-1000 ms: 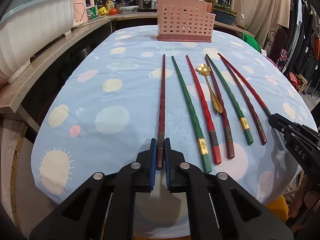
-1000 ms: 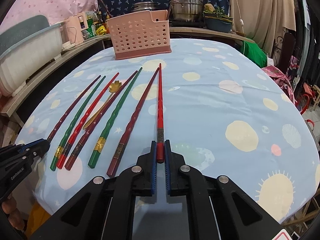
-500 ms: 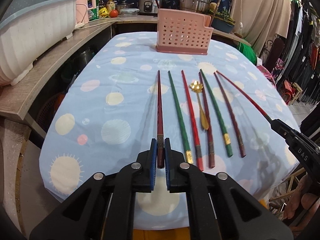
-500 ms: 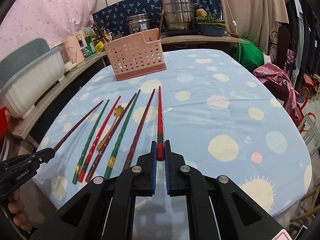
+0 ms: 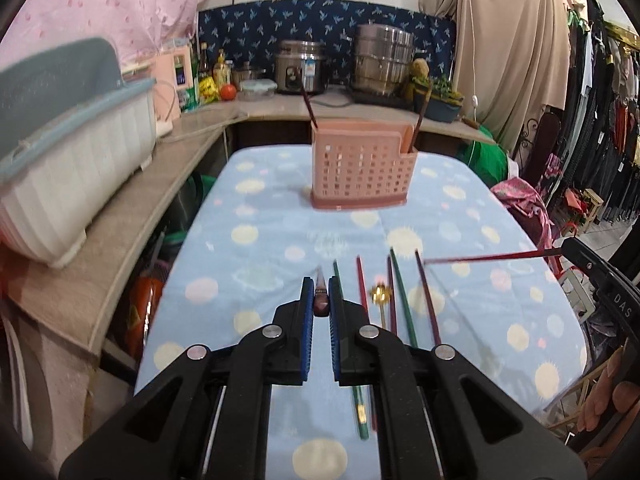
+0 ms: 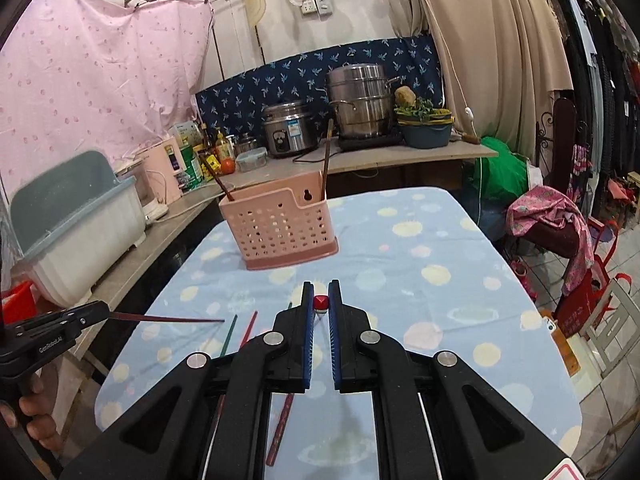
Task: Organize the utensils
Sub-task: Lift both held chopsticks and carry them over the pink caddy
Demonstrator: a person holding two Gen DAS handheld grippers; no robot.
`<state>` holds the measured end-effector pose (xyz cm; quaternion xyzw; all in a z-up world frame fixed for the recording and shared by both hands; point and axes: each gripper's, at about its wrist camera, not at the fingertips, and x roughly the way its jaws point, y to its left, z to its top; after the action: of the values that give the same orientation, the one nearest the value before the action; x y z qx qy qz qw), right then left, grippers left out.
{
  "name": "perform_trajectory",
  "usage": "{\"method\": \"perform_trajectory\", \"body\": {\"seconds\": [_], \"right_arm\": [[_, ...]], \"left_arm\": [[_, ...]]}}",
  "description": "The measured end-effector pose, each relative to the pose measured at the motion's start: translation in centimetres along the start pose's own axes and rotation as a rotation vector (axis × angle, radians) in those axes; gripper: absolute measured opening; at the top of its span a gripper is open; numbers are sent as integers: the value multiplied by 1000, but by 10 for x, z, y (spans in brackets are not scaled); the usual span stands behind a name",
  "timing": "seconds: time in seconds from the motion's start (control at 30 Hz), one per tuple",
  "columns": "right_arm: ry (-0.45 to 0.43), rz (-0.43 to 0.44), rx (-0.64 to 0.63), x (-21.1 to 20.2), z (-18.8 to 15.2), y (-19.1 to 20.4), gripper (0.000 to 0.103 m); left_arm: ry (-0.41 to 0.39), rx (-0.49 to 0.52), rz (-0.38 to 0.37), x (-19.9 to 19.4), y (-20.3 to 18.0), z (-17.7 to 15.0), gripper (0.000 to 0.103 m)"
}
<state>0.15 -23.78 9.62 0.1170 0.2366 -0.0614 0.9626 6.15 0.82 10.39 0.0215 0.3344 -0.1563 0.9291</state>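
Note:
My left gripper [image 5: 321,284] is shut on a dark maroon chopstick [image 5: 321,300], held in the air and seen almost end-on. My right gripper [image 6: 320,286] is shut on a bright red chopstick [image 6: 320,303], also raised off the cloth. Each view shows the other gripper from the side, its stick reaching over the table: the red chopstick [image 5: 488,257] and the maroon one [image 6: 168,318]. On the blue spotted tablecloth [image 5: 260,240] lie several green, red and maroon chopsticks [image 5: 402,296] and a gold spoon [image 5: 380,292]. A pink perforated basket [image 5: 362,168] stands beyond them with two dark sticks in it.
A counter runs along the left and back with a white and blue bin [image 5: 72,160], a rice cooker [image 5: 300,66] and a steel pot [image 5: 382,64]. Clothes hang at the right, and a chair with pink cloth [image 6: 548,216] stands off the table's right edge.
Both grippers rose together, each lifting its chopstick off the cloth. The chopsticks' far ends left the table and the sticks now hang in the air. The basket looks nearer to eye level.

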Motion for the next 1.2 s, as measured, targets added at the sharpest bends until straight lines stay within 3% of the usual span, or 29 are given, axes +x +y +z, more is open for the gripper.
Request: {"method": "perform_trajectory", "body": {"seconds": [0.3,0.63,0.87,1.03,1.2], "right_arm": [[-38,22,-24,27,59,1,7],[-81,120,28,50,129,0,7],[-184,194,68,72,192,9,7],[-264,199,87,93,232,19,7],[-275,191,82,129,249,29,7]], "left_arm": [[-84,23,-7,8,-11,75,7],[-122,-5,-32,26,-9,148,7],[-261,-37,-50,22,-11,214,7],[-375,-65,-46,28,-9,248,7],[-391,-69,-27,55,-10,270,7]]}}
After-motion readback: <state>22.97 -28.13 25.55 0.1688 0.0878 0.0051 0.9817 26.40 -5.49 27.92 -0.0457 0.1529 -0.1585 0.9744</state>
